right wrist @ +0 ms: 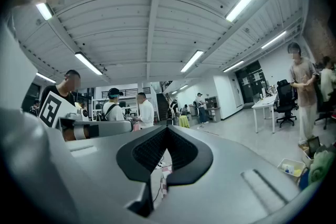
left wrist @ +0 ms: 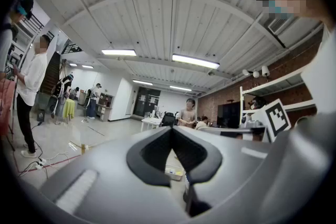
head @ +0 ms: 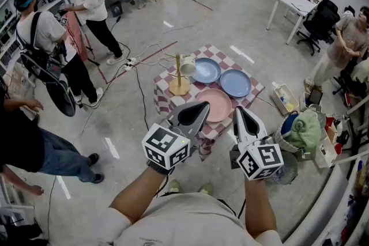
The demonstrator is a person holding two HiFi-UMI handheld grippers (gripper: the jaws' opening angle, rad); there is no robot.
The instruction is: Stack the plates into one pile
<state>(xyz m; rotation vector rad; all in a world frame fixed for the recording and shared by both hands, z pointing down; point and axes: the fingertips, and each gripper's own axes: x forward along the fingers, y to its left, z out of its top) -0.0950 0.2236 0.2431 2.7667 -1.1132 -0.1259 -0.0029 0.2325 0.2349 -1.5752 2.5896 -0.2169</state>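
Observation:
Three plates lie side by side on a small table with a checkered cloth (head: 164,102): a pink plate (head: 214,105) nearest me, a blue plate (head: 206,70) behind it and a second blue plate (head: 235,83) to the right. None rests on another. My left gripper (head: 200,106) and right gripper (head: 240,112) hang close to my body, above the table's near edge, both shut and holding nothing. Both gripper views look level across the room, with the left gripper (left wrist: 171,130) and right gripper (right wrist: 167,128) showing jaws closed together; no plate appears there.
A wooden stand with a white cup (head: 182,75) occupies the table's left side. Cables (head: 138,60) run over the floor behind it. Bags and a green bundle (head: 302,127) sit to the right, a white desk (head: 293,6) and an office chair (head: 320,20) farther back. Several people stand at the left and right.

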